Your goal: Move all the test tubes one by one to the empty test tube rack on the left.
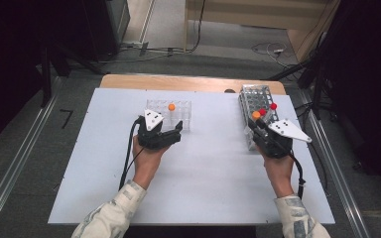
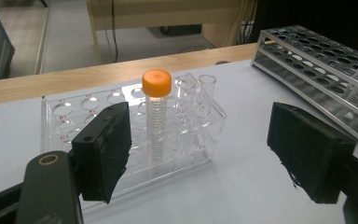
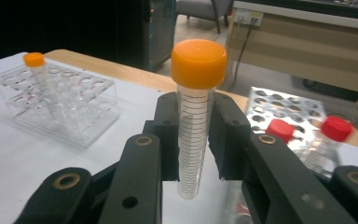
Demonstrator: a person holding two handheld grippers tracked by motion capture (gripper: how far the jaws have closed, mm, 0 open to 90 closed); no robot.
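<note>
a person is sitting at a white desk with a claw in each hand, moving capped tubes from a metal rack at the right to a clear plastic rack near the middle.

the right claw is clamping an orange-capped tube by its clear, graduated body, with the cap standing above the pads and the tube upright, its bottom hanging free below them. in the high view this claw is sitting at the near end of the metal rack, just beside two red-capped tubes that are waiting there.

the left claw is standing wide open with nothing between its pads, hovering just in front of the clear rack. one orange-capped tube is already standing upright in a hole of that rack.

judging from this, the carrying step is in hand: the tube looks lifted out of the metal rack and is due to go across to the clear one. the next move calls for keeping the tube vertical, lining its tip over an empty hole beside the seated tube, lowering it straight in, and only then loosening the grip. the open left claw could be steadying the light plastic rack meanwhile.
</note>
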